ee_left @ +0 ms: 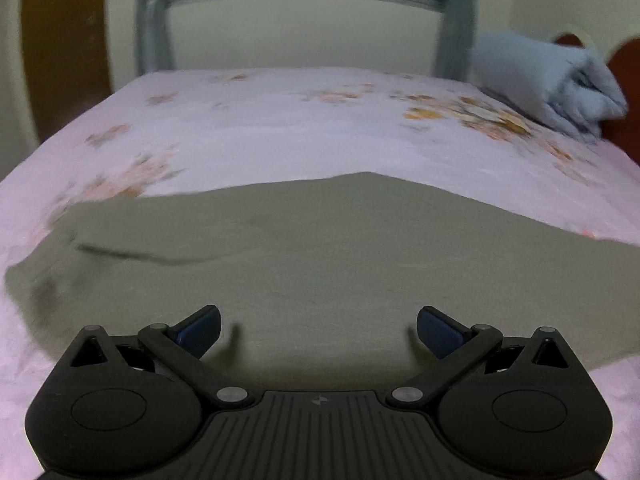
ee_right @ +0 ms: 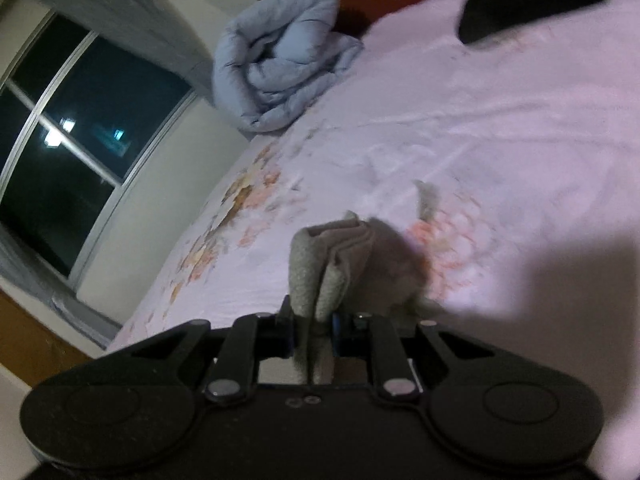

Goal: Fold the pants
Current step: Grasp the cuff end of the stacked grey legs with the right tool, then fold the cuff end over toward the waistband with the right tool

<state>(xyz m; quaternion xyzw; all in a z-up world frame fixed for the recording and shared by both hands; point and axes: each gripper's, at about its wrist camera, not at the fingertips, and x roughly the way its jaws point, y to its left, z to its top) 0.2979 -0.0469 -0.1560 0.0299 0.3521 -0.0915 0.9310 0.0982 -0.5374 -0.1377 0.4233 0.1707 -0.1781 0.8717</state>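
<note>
Olive-grey pants [ee_left: 320, 256] lie spread flat across the near part of a bed with a pale pink flowered sheet [ee_left: 280, 128]. My left gripper [ee_left: 319, 326] hovers just above the cloth, jaws wide apart, nothing between its blue pads [ee_left: 202, 326]. In the right wrist view, my right gripper [ee_right: 314, 330] is shut on a bunched fold of the pants [ee_right: 320, 264], which sticks up from between its fingers and is lifted off the sheet [ee_right: 480, 140]. The view is tilted, the gripper rolled to one side.
A rolled light blue quilt [ee_left: 548, 80] lies at the far right of the bed, against a reddish headboard [ee_left: 624, 92]. A dark window [ee_right: 68, 132] with grey curtains is beyond the bed. A black garment [ee_right: 520, 4] lies at the top right of the right wrist view.
</note>
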